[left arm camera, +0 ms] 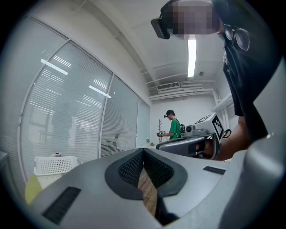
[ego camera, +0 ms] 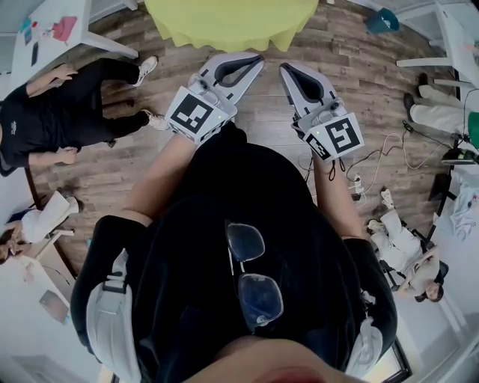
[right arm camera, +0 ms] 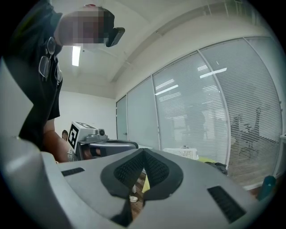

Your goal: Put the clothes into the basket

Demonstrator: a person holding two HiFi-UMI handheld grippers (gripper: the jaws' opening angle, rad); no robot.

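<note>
We hold the left gripper (left arm camera: 143, 150) and right gripper (right arm camera: 144, 151) level, each with smooth grey jaws and ribbed black pads pressed together on nothing, so the task looks unstarted. Past the plank floor (ego camera: 262, 105), at the yellow-green tablecloth (ego camera: 232, 22), stands the white lattice-walled basket (right arm camera: 181, 153). Near it lies a dark, soft heap (right arm camera: 220, 167), probably the clothes.

The head view looks steeply down from above, close over the left gripper (ego camera: 254, 61) and right gripper (ego camera: 290, 71), to the floor (ego camera: 374, 82). Each gripper view sits right behind its own jaws and looks level across the room. Both see the basket (left arm camera: 54, 164) by the blinds (left arm camera: 67, 112).
</note>
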